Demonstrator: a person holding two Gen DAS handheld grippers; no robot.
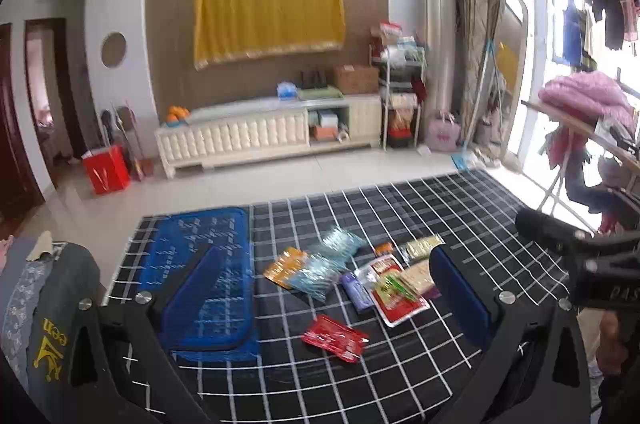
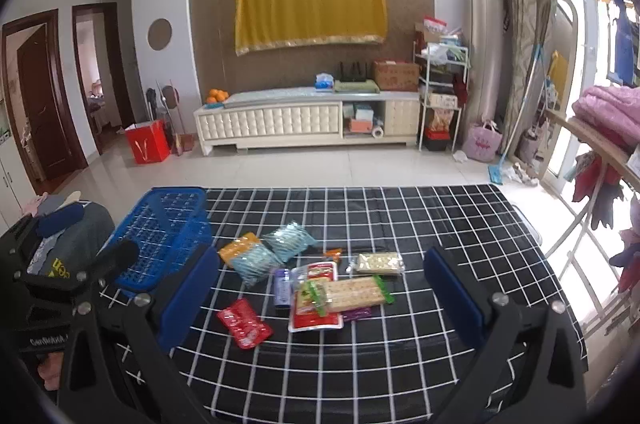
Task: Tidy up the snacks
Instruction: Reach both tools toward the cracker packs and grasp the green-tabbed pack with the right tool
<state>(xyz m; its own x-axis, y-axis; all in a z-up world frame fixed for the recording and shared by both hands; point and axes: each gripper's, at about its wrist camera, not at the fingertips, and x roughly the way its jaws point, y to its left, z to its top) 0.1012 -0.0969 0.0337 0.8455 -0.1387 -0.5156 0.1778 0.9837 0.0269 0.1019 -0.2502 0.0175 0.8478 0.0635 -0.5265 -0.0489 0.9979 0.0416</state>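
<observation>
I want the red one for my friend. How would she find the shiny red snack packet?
Start at the blue basket on the checked tablecloth. The snack pile lies to its right. The red packet lies alone at the pile's near edge, flat, all red, touching nothing.

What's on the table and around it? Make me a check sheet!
Surface: table under a black cloth with white grid lines.
Job's things: blue basket at the left, nothing visible inside; snack packets piled mid-table, among them a red packet lying nearest, a cracker pack and an orange packet.
Clutter: folded clothes beside the table's left end.
Grippers: left gripper open, right gripper open, both holding nothing.
Cables: nothing seen.
Surroundings: white cabinet, yellow cloth on the wall, red bag on the floor.
</observation>
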